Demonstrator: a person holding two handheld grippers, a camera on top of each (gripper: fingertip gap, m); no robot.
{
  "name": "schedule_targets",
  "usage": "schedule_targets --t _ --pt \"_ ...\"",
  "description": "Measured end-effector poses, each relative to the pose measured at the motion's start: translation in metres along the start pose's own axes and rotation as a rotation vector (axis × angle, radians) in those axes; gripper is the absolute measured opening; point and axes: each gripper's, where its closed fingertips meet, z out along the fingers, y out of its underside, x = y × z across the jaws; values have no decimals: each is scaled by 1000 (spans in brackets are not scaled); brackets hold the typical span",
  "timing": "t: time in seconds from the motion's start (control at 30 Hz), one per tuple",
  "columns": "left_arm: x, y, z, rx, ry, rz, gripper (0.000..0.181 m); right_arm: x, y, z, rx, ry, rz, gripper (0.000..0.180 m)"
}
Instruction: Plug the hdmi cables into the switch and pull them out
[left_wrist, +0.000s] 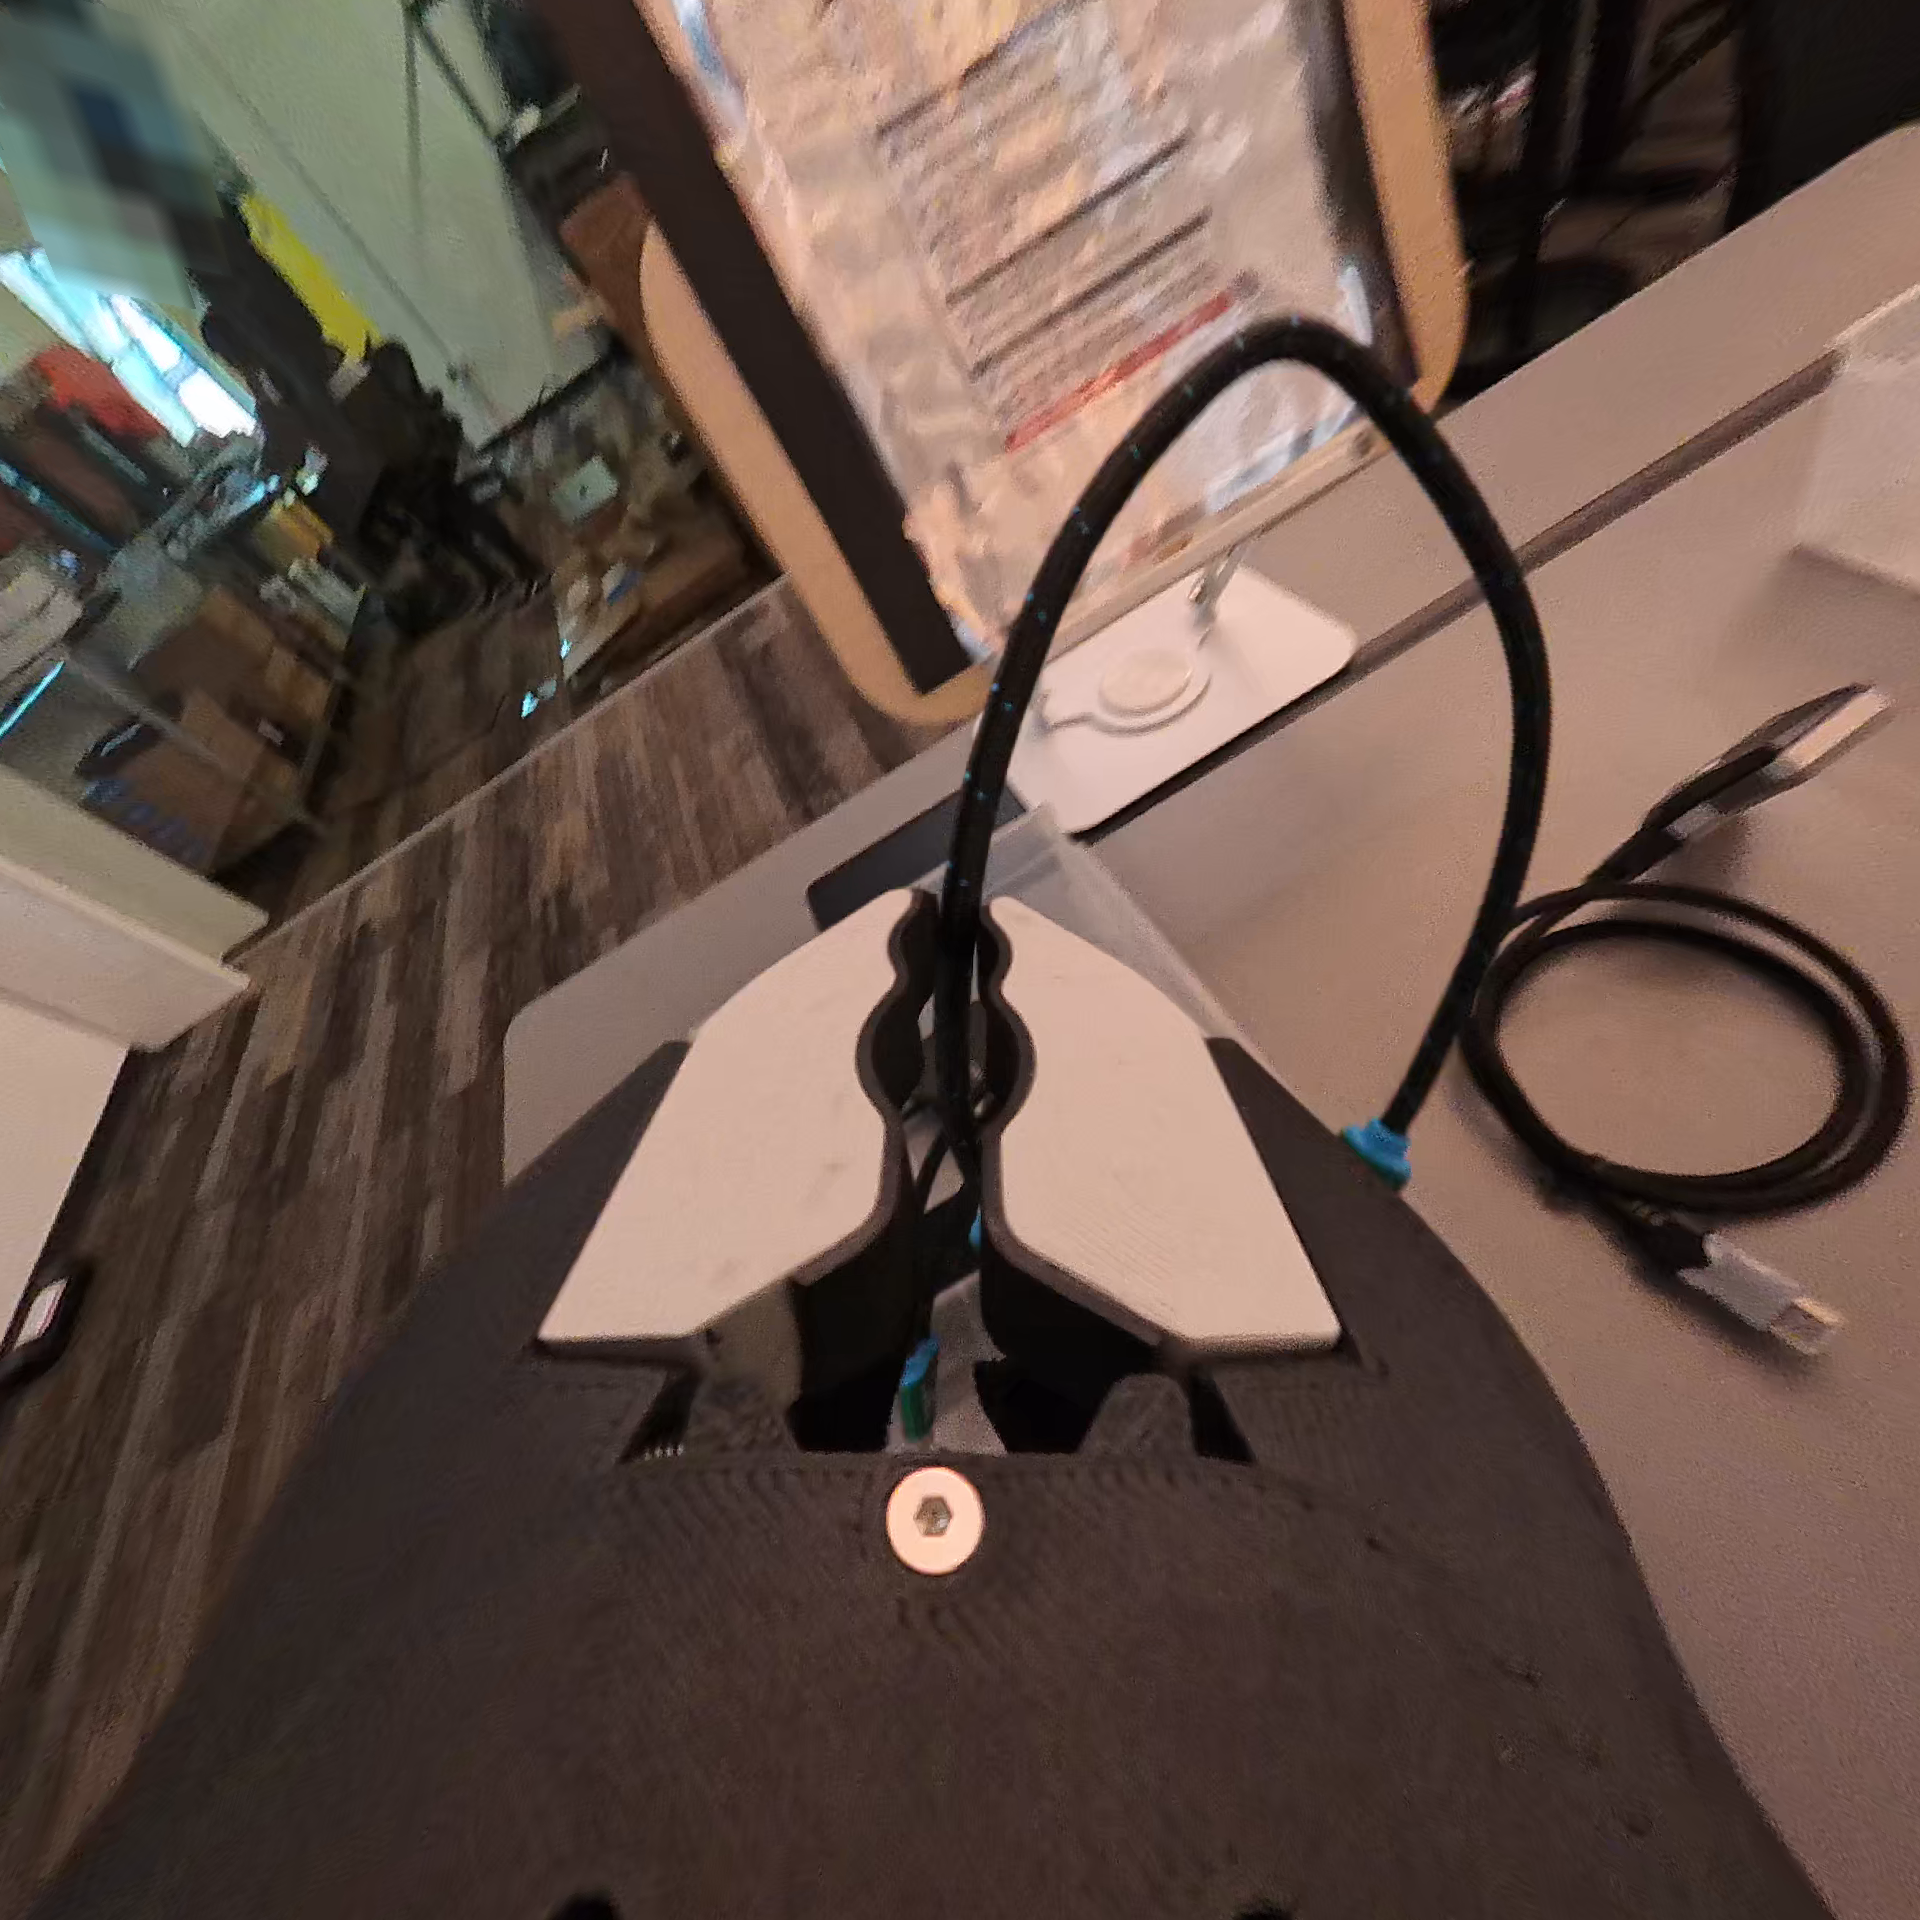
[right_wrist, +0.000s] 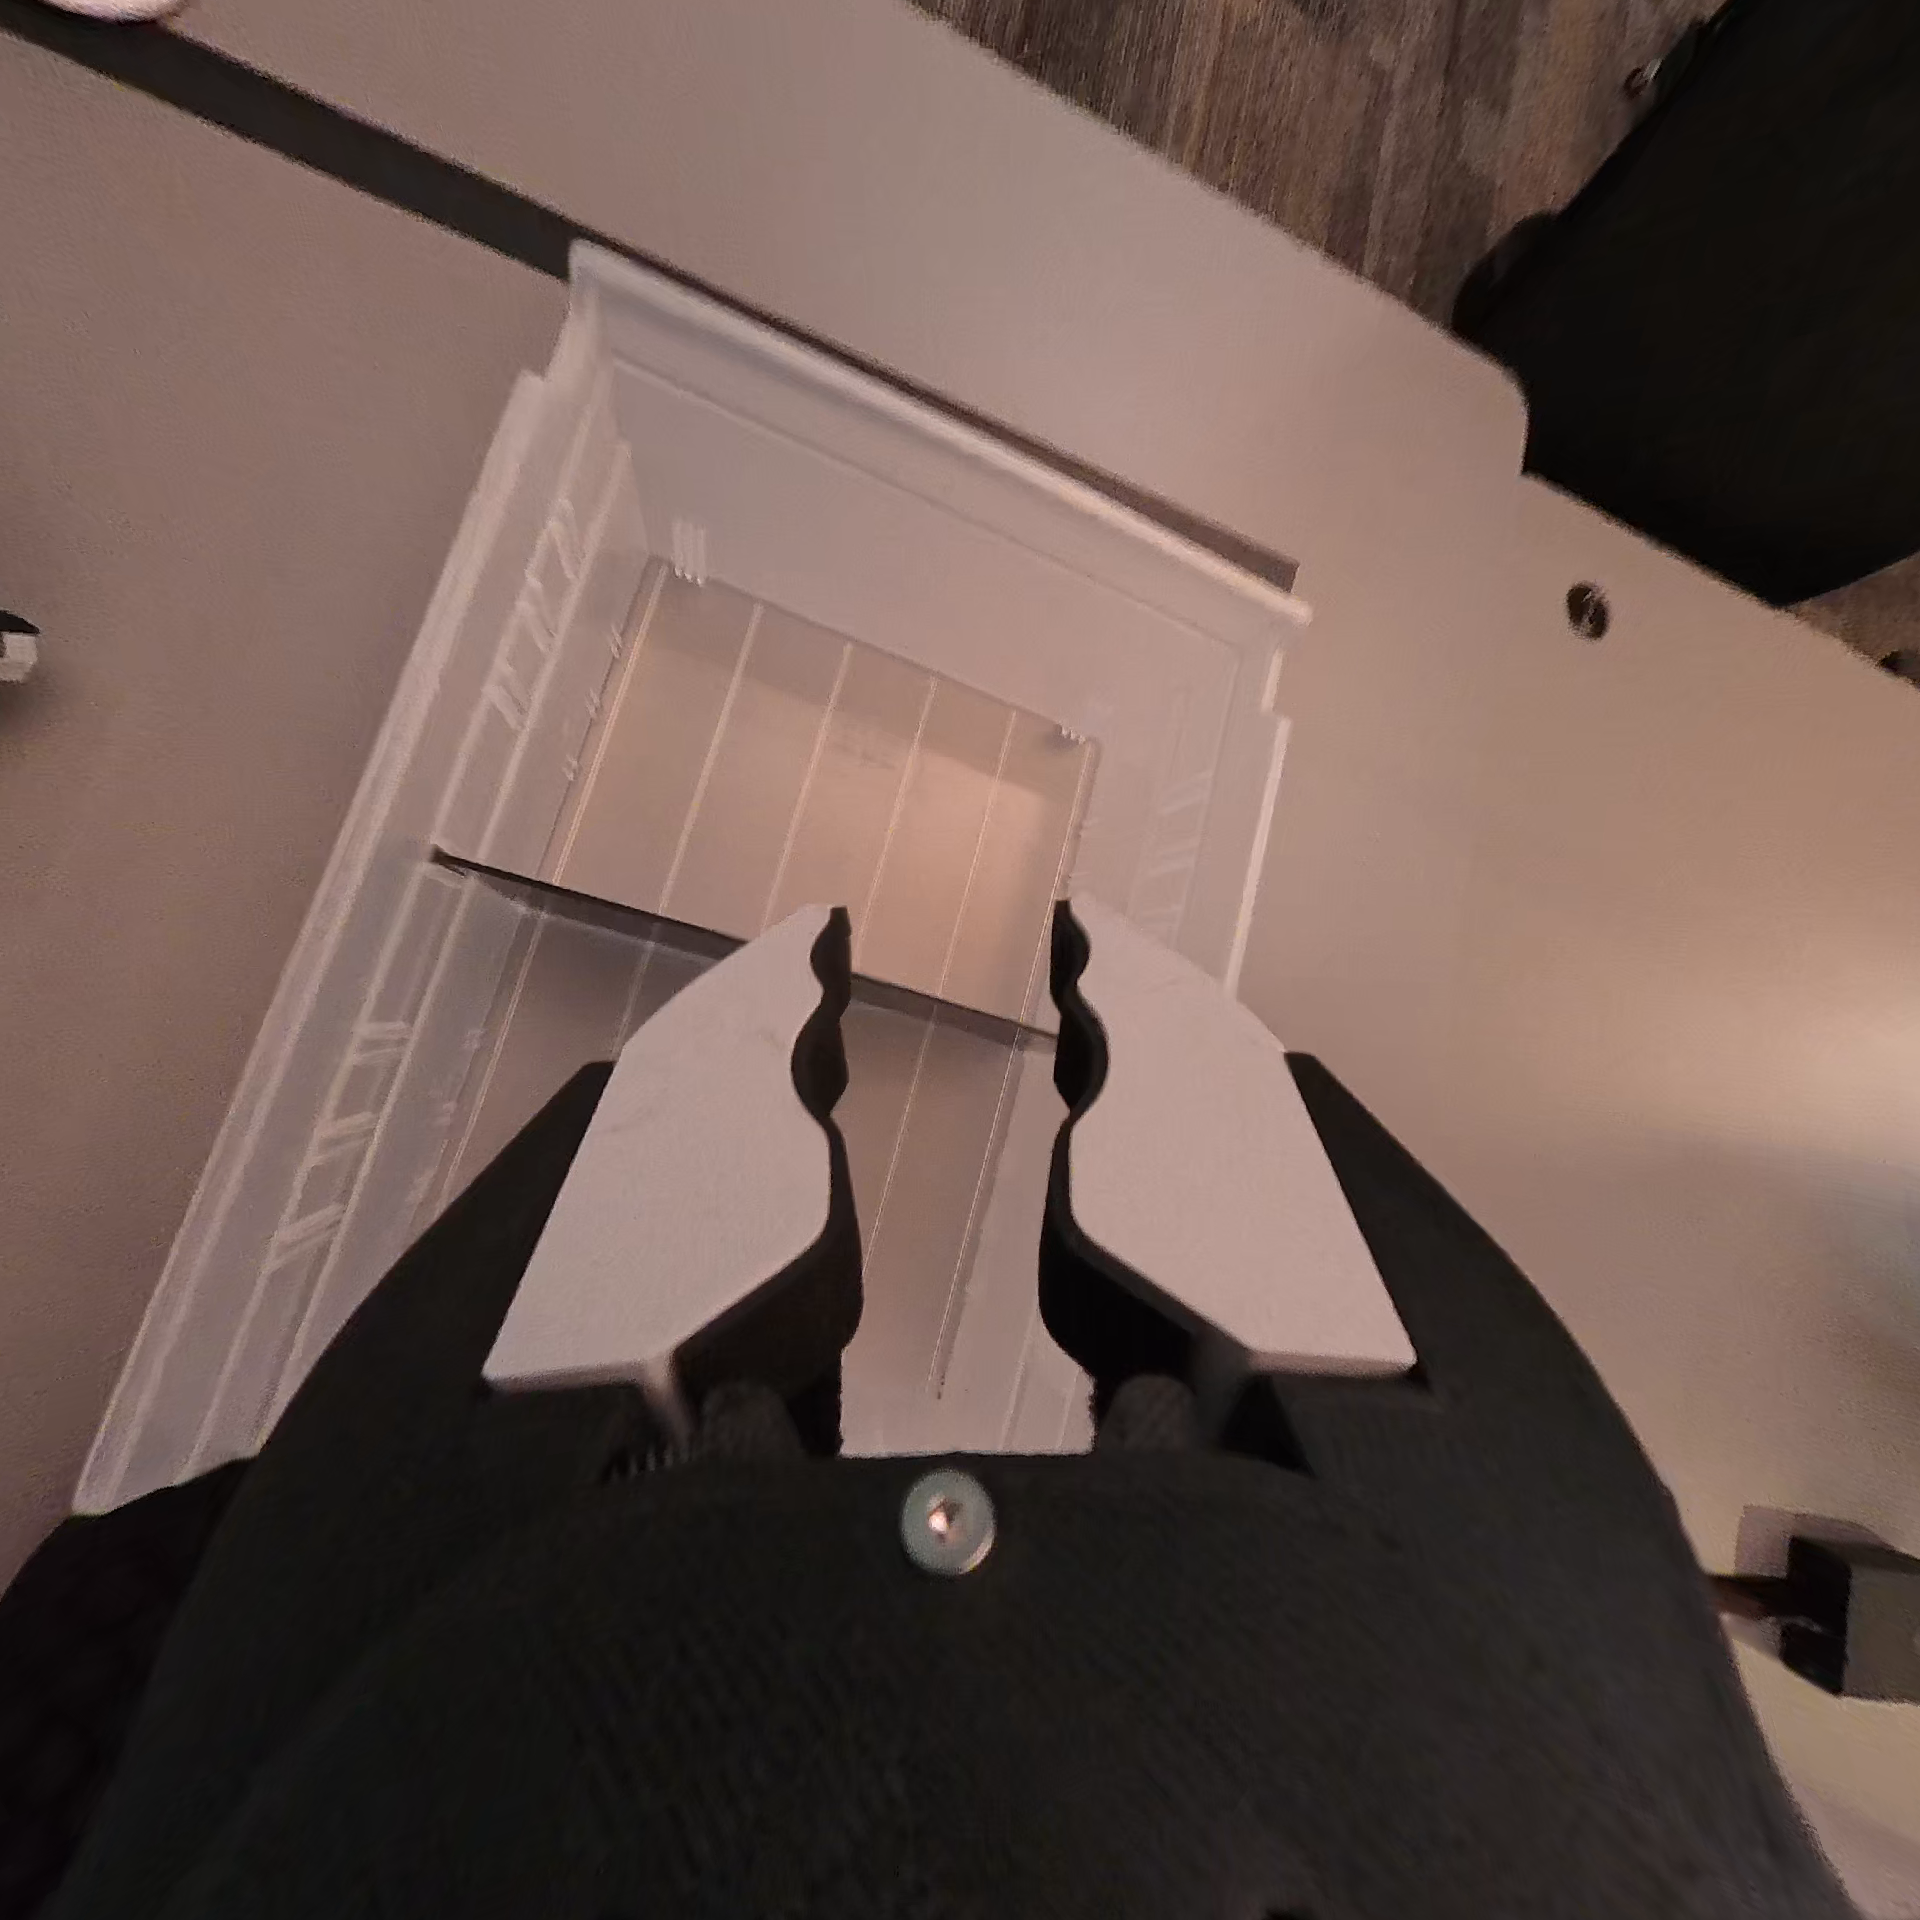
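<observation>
So, two HDMI cables in sight, both in the left wrist view. The braided cable (left_wrist: 1496, 644) is black with blue flecks and has blue strain-relief collars; it arcs up in a tall loop above the table, one end dropping down between the fingers of the left gripper (left_wrist: 951, 914), the other end coming down to a blue collar right beside the gripper's body. The left gripper's jaws are pinched almost together on that cable, with what looks like a blue-and-silver plug tucked deep in the gap near the palm, though that bit is dark and hard to make out. The second cable (left_wrist: 1683, 1049) is plain black, coiled flat on the grey table (left_wrist: 1351, 883) off to the right, with a silver plug showing at each end. Just past the left fingertips there's a dark flat box edge, possibly the switch, but I can't tell for sure. Behind it is one monitor on a white stand base (left_wrist: 1195, 707); the screen is too blurred to read. No readable branding anywhere. Over in the right wrist view, the right gripper (right_wrist: 951, 920) hangs with its jaws apart and nothing between them, above one clear plastic bin (right_wrist: 623, 582) sitting on the table.
</observation>
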Motion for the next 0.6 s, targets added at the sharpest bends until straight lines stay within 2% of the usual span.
schedule_targets --t 0.1,0.17,0.27,0.37,0.47,0.6 --pt "25 -23 -4 110 108 45 6 -13 -28 -20 149 -30 -33 35" --pt "42 -38 -7 170 173 64 6 -35 -57 -42 316 -100 -90 35" --pt "71 -62 -12 273 293 90 6 -96 -95 -86 616 -313 -257 33" --pt "108 -81 -22 364 455 132 6 -169 -113 -128 840 -614 -380 26" --pt "139 -95 -29 422 574 168 6 -232 -118 -152 896 -929 -389 25" --pt "177 -102 -37 454 722 221 6 -298 -102 -157 849 -1184 -493 33"
